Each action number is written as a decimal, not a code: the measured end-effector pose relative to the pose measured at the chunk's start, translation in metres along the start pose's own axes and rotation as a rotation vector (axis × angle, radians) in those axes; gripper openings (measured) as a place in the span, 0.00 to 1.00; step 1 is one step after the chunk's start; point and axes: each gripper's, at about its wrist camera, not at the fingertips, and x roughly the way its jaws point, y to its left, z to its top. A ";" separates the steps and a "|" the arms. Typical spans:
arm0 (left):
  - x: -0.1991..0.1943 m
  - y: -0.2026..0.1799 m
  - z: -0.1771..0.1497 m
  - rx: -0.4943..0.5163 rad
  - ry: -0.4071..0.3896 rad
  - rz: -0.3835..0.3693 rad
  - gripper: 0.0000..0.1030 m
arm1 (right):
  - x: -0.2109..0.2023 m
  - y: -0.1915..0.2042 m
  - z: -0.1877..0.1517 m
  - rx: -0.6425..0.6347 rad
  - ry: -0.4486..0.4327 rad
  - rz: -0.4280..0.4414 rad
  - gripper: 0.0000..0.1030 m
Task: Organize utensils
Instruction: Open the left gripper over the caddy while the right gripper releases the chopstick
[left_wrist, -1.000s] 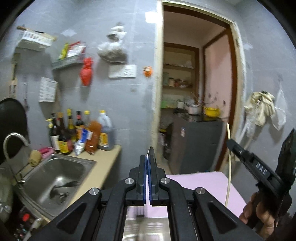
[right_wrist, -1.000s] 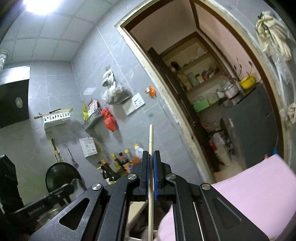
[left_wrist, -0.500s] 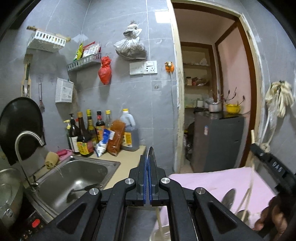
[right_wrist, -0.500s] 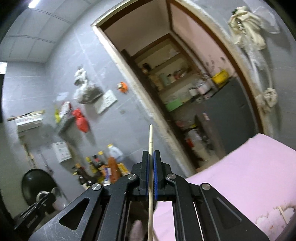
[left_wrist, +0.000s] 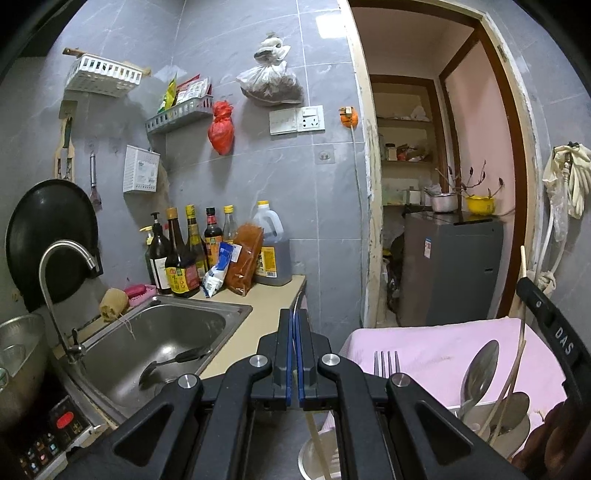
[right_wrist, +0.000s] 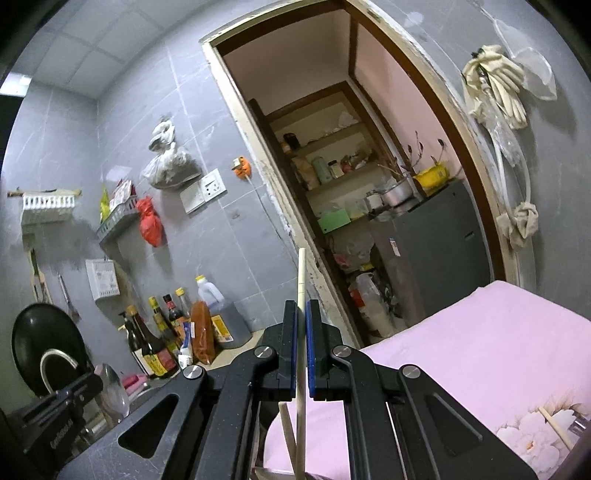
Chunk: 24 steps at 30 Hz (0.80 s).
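My left gripper (left_wrist: 294, 325) is shut on a thin metal spoon, seen edge-on between its blue pads; its bowl shows in the right wrist view (right_wrist: 112, 391). My right gripper (right_wrist: 302, 317) is shut on a pale chopstick (right_wrist: 301, 280) that stands upright through the jaws. It also shows at the right of the left wrist view (left_wrist: 522, 262). Below sits a metal utensil holder (left_wrist: 517, 439) with spoons (left_wrist: 480, 369), a fork (left_wrist: 386, 363) and chopsticks standing in it, on the pink cloth (left_wrist: 436, 350).
A steel sink (left_wrist: 155, 343) with a ladle and a faucet (left_wrist: 62, 266) lies left, with sauce bottles (left_wrist: 184, 258) behind it on the counter. An induction cooker (left_wrist: 48, 435) is at lower left. A doorway with a grey fridge (left_wrist: 450, 269) is ahead. Another chopstick (right_wrist: 554, 424) lies on the cloth.
Both grippers have tilted downward, bringing the holder with its spoons and fork into the left wrist view. The right gripper's chopstick now reaches down into the holder. Both grips are unchanged.
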 end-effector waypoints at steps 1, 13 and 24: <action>0.000 0.000 -0.001 0.000 -0.001 0.001 0.02 | -0.001 0.000 -0.001 -0.005 0.000 0.002 0.04; 0.001 0.004 -0.003 -0.018 0.037 -0.084 0.05 | -0.006 -0.003 -0.003 -0.050 0.051 0.038 0.04; 0.001 0.010 -0.006 -0.098 0.091 -0.154 0.05 | -0.024 -0.008 0.004 -0.072 0.095 0.084 0.05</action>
